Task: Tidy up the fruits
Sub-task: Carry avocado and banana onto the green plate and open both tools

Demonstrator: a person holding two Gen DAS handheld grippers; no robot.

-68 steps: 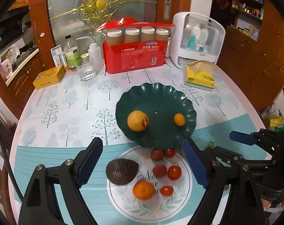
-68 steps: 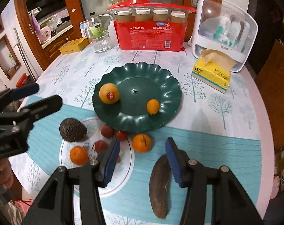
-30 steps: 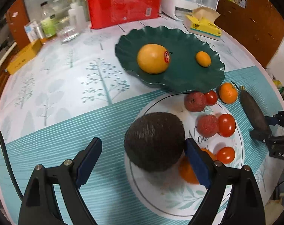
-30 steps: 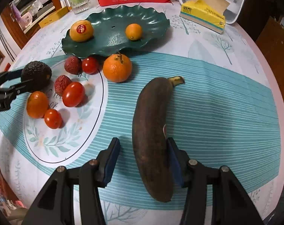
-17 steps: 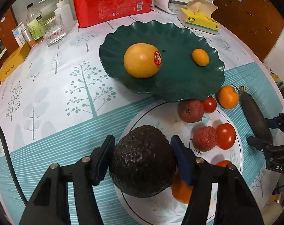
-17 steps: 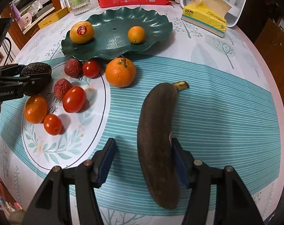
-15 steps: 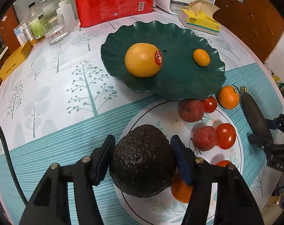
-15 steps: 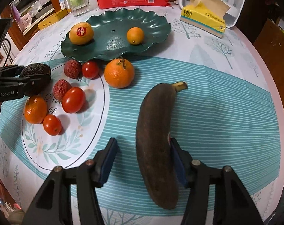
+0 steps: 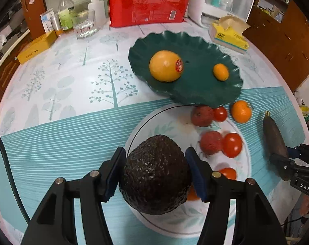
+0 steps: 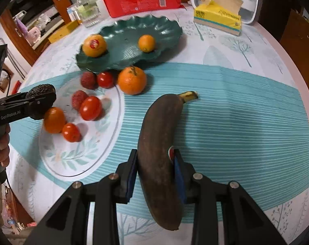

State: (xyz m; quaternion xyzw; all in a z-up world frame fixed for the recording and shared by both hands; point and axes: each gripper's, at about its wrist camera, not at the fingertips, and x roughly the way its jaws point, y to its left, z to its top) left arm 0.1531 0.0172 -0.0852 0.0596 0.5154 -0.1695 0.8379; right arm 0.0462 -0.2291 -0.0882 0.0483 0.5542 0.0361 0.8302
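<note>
1. Jaws on the left gripper (image 9: pixel 155 173) are clamped on the avocado (image 9: pixel 156 175), blue pads pressed into both sides, so it's properly gripped.
2. Right gripper (image 10: pixel 155 175) jaws are closing on the banana (image 10: pixel 159 153); both blue pads look like they're already against its sides, roughly at its middle.
3. That avocado is really dark, nearly black, with pebbly skin and tiny pale specks. It sits over the near edge of the white plate (image 9: pixel 244 163), the one with the leaf print.
4. Banana is way overripe, brown all over, only the stem end shows yellow. It lies lengthwise on the teal-striped part of the desk (image 10: pixel 246 122), stem pointing away from the camera. A small sticker peeks out by the right pad.
5. On the white plate: two bumpy red lychees (image 9: pixel 211 142), a few red tomatoes (image 9: pixel 232 144), and an orange citrus mostly hidden behind the avocado.
6. A tangerine (image 10: pixel 132 80) sits on the desk just beside the plate, right up against the rim of the green scalloped dish (image 10: pixel 164 30).
7. Green dish holds a big yellow-orange fruit with a red sticker (image 9: pixel 165 65) and a small kumquat-ish one (image 9: pixel 221 71), well apart.
</note>
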